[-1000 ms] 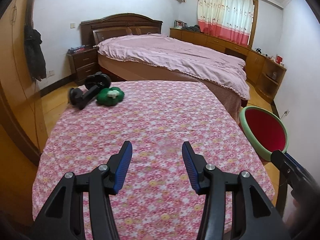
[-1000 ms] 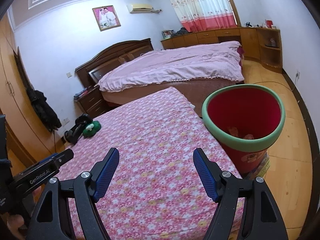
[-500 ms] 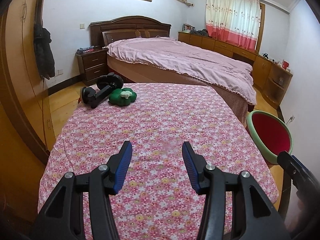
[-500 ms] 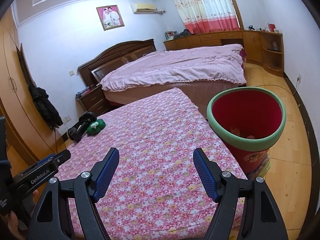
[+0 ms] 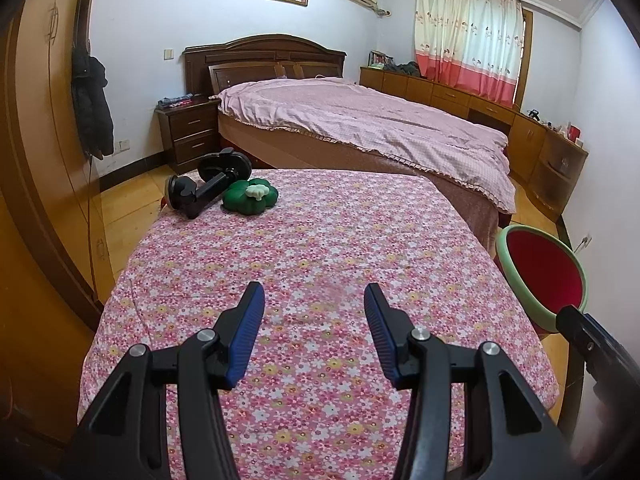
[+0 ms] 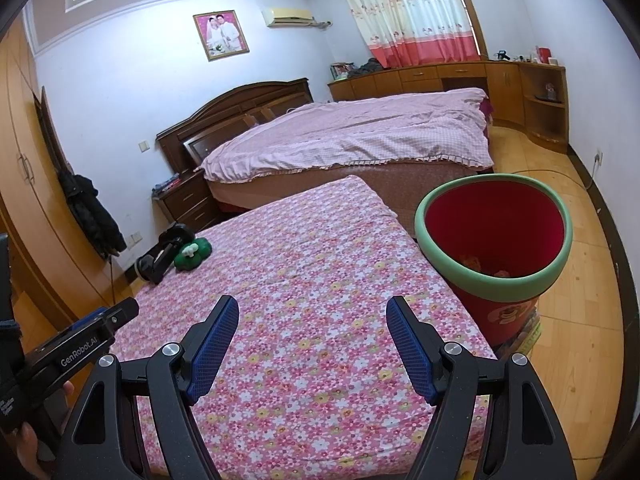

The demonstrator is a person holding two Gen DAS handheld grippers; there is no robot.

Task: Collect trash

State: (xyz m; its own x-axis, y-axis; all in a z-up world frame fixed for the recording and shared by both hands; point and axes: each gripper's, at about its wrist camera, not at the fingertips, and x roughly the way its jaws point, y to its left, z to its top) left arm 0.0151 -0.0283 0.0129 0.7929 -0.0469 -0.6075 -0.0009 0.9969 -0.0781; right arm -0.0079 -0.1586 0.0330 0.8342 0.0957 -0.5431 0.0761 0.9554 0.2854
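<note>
- Grippers: your left gripper (image 5: 314,312) and right gripper (image 6: 312,326) hover over the floral tablecloth (image 5: 320,248), jaws spread, nothing held.
- Trash: scraps lie in the red bin (image 6: 494,236) beside the table (contents unclear).
- Step: collection looks nearly finished.
- Next: check the green object (image 5: 250,196) before lifting.

A table covered in pink floral cloth (image 5: 320,264) carries a green flower-shaped plastic object (image 5: 250,196) touching a black suction-cup mount (image 5: 208,186) at its far left corner
</note>
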